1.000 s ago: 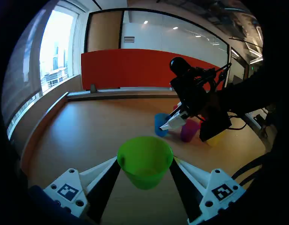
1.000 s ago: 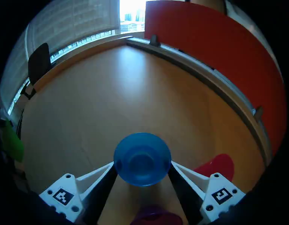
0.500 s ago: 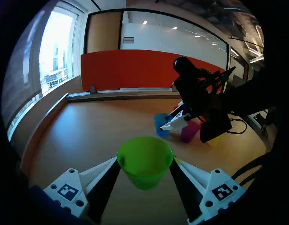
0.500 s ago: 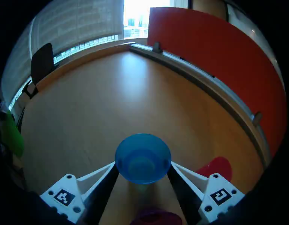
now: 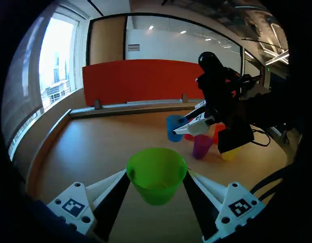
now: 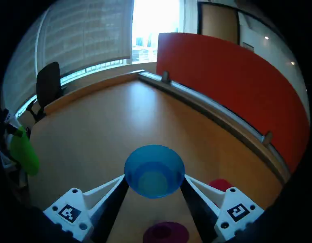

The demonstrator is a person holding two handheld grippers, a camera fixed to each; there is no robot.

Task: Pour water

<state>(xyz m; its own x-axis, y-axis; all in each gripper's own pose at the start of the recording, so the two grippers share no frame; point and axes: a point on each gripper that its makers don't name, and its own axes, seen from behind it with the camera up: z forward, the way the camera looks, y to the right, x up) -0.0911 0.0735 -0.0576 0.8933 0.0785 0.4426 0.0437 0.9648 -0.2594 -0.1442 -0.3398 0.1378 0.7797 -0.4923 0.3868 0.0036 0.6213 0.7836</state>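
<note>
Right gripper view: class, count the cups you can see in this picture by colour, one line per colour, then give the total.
blue cup: 1
green cup: 1
purple cup: 1
red cup: 1
Total: 4 cups

We see a bright green cup [image 5: 156,180], a translucent blue cup [image 6: 154,171], and white fingers [image 5: 100,187] carrying black-and-white square markers [image 5: 73,207]. We also see an orange-brown wooden table [image 5: 103,141], a purple cup [image 5: 201,146], a yellow cup [image 5: 230,154], a red cup [image 6: 220,184] and a red partition [image 5: 139,81].
</note>
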